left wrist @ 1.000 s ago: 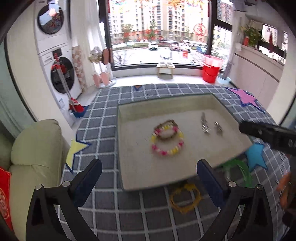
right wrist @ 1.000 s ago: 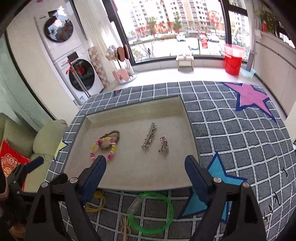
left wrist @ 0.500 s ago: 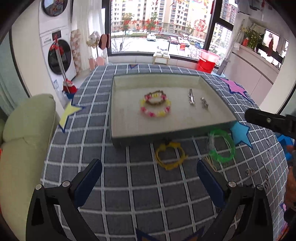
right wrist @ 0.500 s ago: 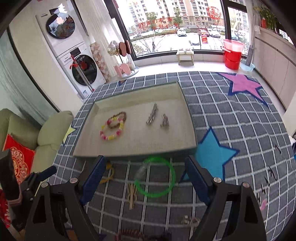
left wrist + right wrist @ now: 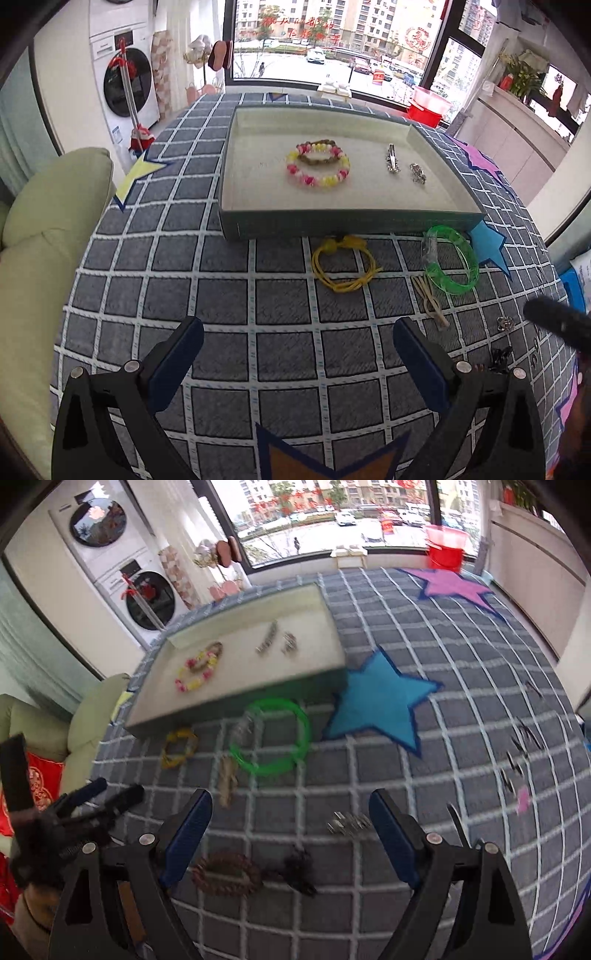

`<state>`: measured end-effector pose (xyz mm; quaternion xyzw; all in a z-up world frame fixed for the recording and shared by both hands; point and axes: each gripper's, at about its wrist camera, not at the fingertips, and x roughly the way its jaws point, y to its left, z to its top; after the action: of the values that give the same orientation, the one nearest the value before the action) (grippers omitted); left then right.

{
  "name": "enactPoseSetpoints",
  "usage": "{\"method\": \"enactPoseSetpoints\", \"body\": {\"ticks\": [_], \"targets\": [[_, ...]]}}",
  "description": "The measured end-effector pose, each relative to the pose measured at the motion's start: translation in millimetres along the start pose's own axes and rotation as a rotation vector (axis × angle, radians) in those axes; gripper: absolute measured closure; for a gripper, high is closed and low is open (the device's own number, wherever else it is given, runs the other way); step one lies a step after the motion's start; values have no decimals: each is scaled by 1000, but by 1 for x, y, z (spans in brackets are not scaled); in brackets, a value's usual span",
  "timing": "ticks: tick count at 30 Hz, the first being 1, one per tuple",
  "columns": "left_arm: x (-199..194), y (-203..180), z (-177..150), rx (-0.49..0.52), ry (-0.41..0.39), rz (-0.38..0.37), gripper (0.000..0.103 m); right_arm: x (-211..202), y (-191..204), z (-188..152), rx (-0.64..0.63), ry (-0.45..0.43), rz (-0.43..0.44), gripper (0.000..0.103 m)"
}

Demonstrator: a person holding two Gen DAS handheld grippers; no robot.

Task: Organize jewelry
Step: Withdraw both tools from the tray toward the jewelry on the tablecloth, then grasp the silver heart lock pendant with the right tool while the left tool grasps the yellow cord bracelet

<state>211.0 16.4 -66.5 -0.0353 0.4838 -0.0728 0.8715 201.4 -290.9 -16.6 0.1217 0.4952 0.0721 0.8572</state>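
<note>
Both grippers hang empty over the grid-patterned surface [image 5: 221, 295], jaws spread wide apart on the left gripper [image 5: 295, 358] and on the right gripper [image 5: 290, 834] alike.

The tray [image 5: 351, 221] sits ahead of both and already holds 4 pieces: a pink-and-yellow bead bracelet [image 5: 318, 169] with a brown bracelet [image 5: 317, 155] partly overlapping it at the far side, a silver clip [image 5: 392, 159] and a small silver ornament [image 5: 417, 172] beside it.

Loose pieces remain outside the tray. A yellow cord bracelet [image 5: 341, 264] lies just beside the tray's near wall, and a green bangle [image 5: 451, 260] lies further right near the tray's near right corner, with a tan cord [image 5: 430, 301] trailing from it toward the cameras.

The relation that matters, as I judge it: the dark bead bracelet [image 5: 227, 873] lies directly below the right gripper, between its fingers and slightly toward the left one, with a black piece [image 5: 299, 871] touching or nearly touching its right side and a small silver piece [image 5: 349, 824] just inside the right finger. This view is blurred, so fine contact cannot be told. The right gripper is plainly nearer these 3.

The yellow cord bracelet lies straight ahead of the left gripper, slightly right of its centre line, well apart from the fingertips, so that one suits the left arm.
</note>
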Motion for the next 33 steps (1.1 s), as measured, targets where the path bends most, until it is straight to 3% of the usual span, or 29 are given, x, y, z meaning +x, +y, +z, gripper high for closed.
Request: {"method": "enactPoseSetpoints", "body": {"ticks": [15, 21, 24, 28, 33], "targets": [[16, 6, 3, -80, 46, 16, 0, -4, -50, -28, 94, 7, -128, 14], [26, 7, 7, -96, 65, 23, 0, 1, -53, -31, 52, 11, -158, 14], [31, 6, 11, -104, 74, -7, 0, 4, -51, -33, 31, 13, -151, 14], [30, -2, 17, -82, 40, -3, 0, 8, -40, -33, -30, 8, -152, 15], [34, -16, 23, -34, 28, 6, 3, 17, -26, -32, -101, 17, -155, 26]]}}
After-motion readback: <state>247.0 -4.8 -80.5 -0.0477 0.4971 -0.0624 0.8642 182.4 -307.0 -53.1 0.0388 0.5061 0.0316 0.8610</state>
